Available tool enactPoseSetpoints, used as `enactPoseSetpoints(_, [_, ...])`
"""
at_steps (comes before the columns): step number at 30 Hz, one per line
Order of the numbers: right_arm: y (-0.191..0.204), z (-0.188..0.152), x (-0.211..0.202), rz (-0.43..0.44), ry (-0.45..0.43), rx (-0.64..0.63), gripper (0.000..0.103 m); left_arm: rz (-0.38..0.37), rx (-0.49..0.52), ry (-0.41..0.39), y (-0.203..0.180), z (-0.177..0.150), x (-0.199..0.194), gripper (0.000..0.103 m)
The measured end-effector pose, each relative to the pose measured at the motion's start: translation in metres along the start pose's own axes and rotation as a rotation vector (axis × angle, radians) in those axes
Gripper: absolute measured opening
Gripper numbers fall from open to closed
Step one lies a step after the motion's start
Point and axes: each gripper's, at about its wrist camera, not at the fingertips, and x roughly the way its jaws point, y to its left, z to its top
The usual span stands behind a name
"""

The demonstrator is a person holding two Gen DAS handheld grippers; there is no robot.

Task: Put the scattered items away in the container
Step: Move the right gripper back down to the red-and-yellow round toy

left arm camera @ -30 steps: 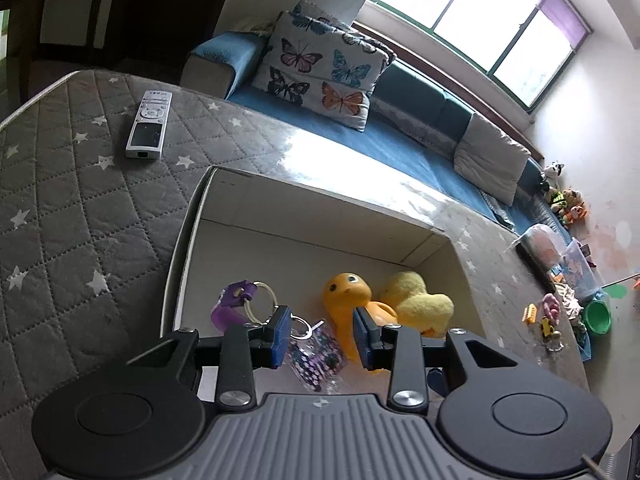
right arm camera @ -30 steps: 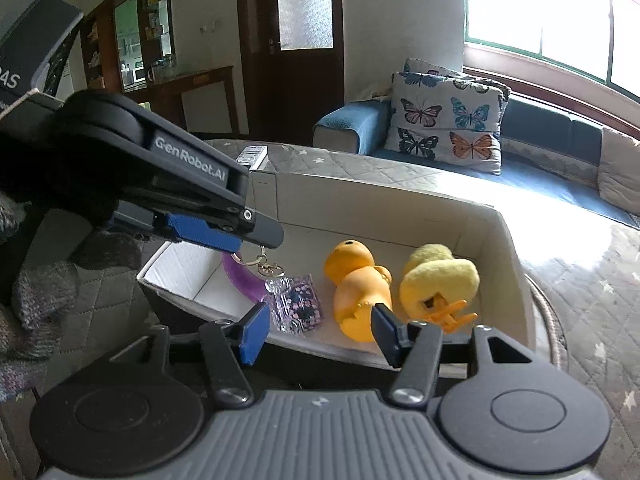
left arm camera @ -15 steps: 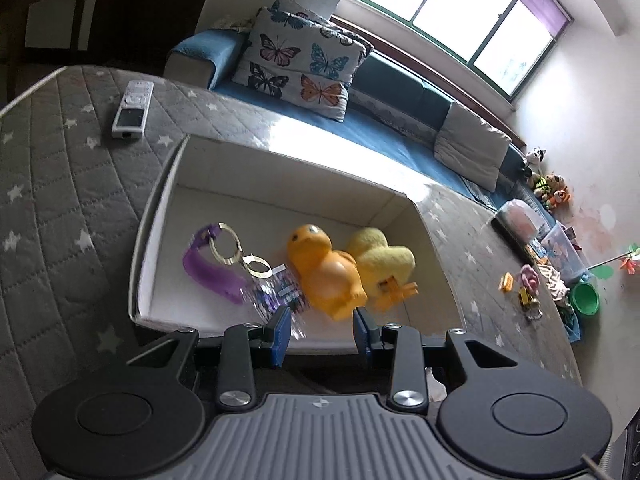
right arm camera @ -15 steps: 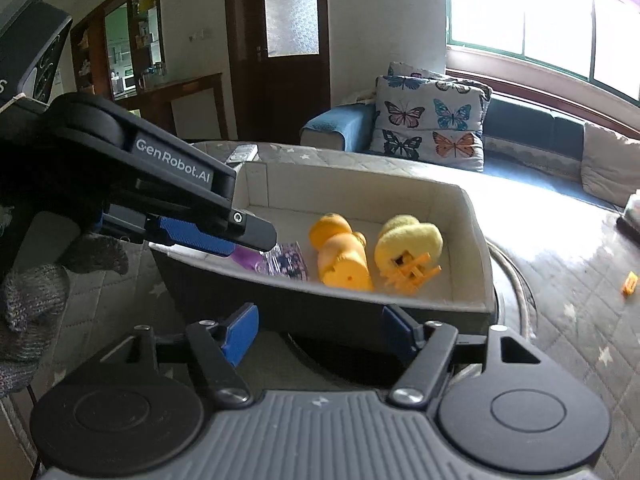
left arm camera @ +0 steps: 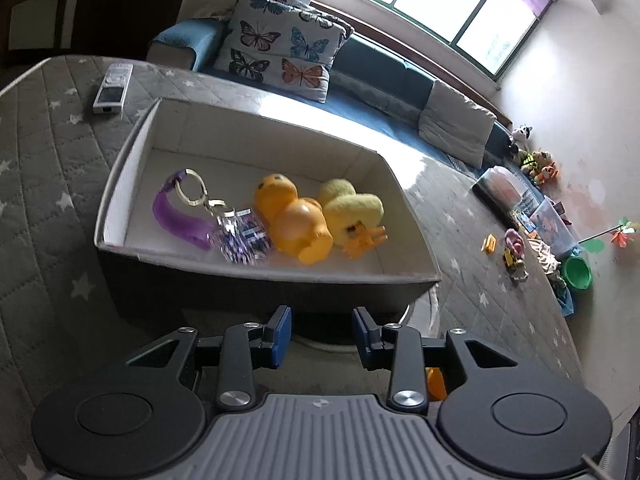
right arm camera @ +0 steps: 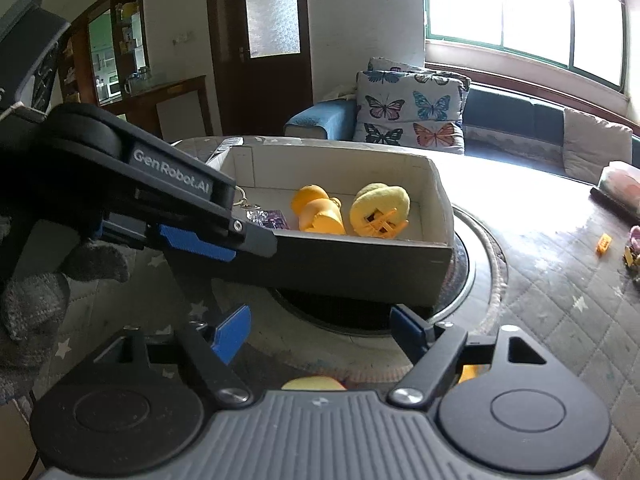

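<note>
Quilted grey table cover (left arm camera: 48, 208) with stars, sofa behind. Seen from left gripper (left arm camera: 320, 330): jaws a little apart, nothing between. White box (left arm camera: 132, 152) lying long side across, holding purple keyring (left arm camera: 180, 216), orange duck (left arm camera: 292, 220) head away, yellow plush (left arm camera: 352, 204).

From right gripper (right arm camera: 316, 328): jaws opening, empty, probably readying for next item. Box (right arm camera: 360, 256) just ahead.

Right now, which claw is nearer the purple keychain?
Left. The left claw sits just short of the box wall near the purple keychain; the right claw, jaws opening and empty, hangs further back.
</note>
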Motion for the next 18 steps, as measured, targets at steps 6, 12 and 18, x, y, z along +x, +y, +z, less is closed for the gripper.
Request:
enactPoseSetpoints(6, [-0.004,-0.015,-0.01,-0.012,0.003,0.025,0.08,-0.002,-0.007,0.016,-0.004,-0.012,0.0,0.037])
enactPoseSetpoints(12, [-0.008,-0.027,-0.017,-0.028,0.002,0.045,0.083,0.001,-0.001,0.033,-0.01,-0.023,0.002,0.037])
enactPoseSetpoints(18, [-0.011,-0.038,-0.024,-0.038,0.003,0.068,0.086,0.011,0.02,0.043,-0.018,-0.034,0.003,0.037])
